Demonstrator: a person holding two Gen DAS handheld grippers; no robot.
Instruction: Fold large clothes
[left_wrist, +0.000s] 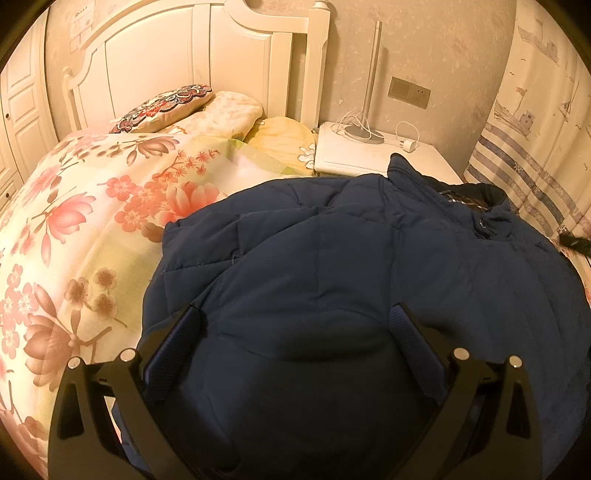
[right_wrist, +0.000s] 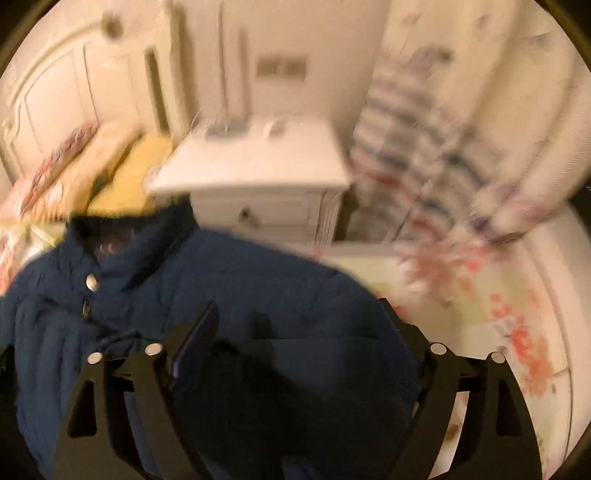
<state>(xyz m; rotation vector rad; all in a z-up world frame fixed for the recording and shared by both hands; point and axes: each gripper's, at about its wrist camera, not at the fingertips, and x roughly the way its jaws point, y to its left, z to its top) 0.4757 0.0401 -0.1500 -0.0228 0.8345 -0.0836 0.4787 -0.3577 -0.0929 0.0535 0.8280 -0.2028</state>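
A dark blue padded jacket (left_wrist: 351, 266) lies spread on the floral bedspread (left_wrist: 74, 221), its collar toward the nightstand. My left gripper (left_wrist: 295, 314) is open, hovering low over the jacket's body, fingers wide apart with nothing between them. In the blurred right wrist view the jacket (right_wrist: 221, 288) shows its collar and snap buttons at the left. My right gripper (right_wrist: 299, 310) is open above the jacket's right part, near its edge by the bedspread (right_wrist: 498, 314).
A white nightstand (left_wrist: 369, 155) with a lamp stand (left_wrist: 371, 81) and a charger cable stands beyond the jacket. Pillows (left_wrist: 221, 110) lie by the white headboard (left_wrist: 184, 55). A striped curtain (left_wrist: 535, 166) hangs at the right.
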